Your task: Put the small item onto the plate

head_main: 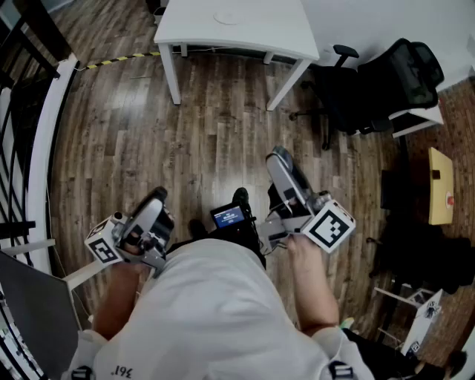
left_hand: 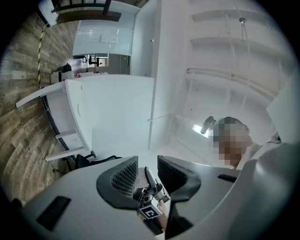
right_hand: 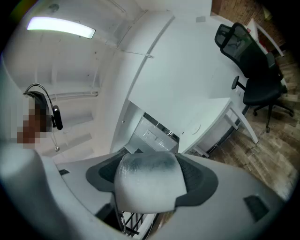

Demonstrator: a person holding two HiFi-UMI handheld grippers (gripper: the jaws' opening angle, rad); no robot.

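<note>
Small item (right_hand: 147,180) is up off the floor, well short of the white table (head_main: 252,33), and the right gripper (head_main: 282,165) has it: both jaws are pressed against its sides, and the pale, round-cornered lump fills the whole gap between them. It looks light, with a matt surface that should not slip, so a hold across the middle like this one seems right. Whether it is soft or stiff I can't tell. The left gripper (left_hand: 147,165) has its jaws standing apart with nothing between them, only the other gripper showing through the gap. The head view gives the layout, with both grippers held at the person's waist over the wooden floor (head_main: 208,141), the table far ahead and a faint round shape on it, probably the plate (head_main: 226,16). That view barely shows the item. Only the right gripper view shows the clamp closely, and the same round mark on the table beyond.
</note>
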